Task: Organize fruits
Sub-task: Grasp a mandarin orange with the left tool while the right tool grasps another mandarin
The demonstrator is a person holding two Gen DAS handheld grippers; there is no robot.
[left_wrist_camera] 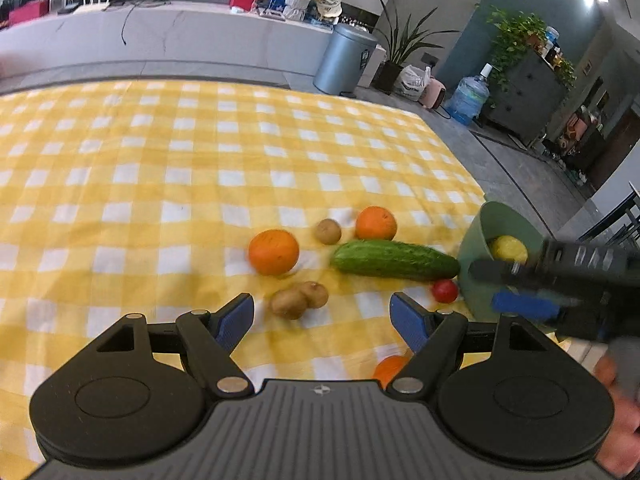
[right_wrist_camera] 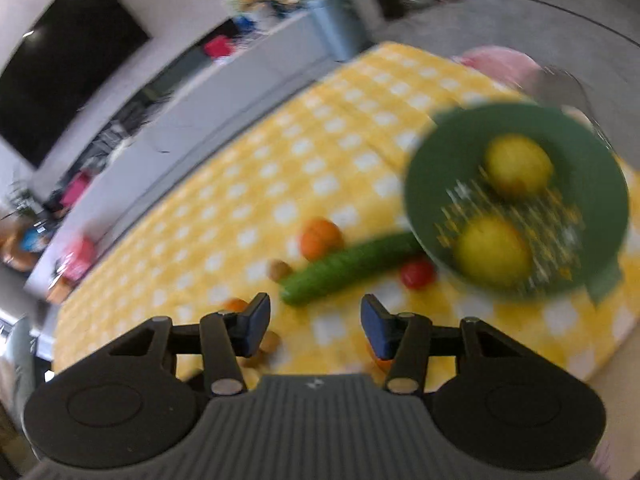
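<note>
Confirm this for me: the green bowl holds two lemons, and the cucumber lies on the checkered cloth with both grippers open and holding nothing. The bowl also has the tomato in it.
Not quite: the tomato is not in the green bowl. The right wrist view shows it on the checkered cloth, beside the bowl, near the cucumber. The two lemons and both open, empty grippers, left and right, are as stated.

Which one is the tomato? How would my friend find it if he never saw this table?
Start at the yellow checked cloth and find the green bowl near its right edge. The long green cucumber points toward that bowl, and the tomato sits in the gap between the cucumber's end and the bowl. It is the only red thing there, smaller than the oranges and shinier than the brown kiwis.
</note>
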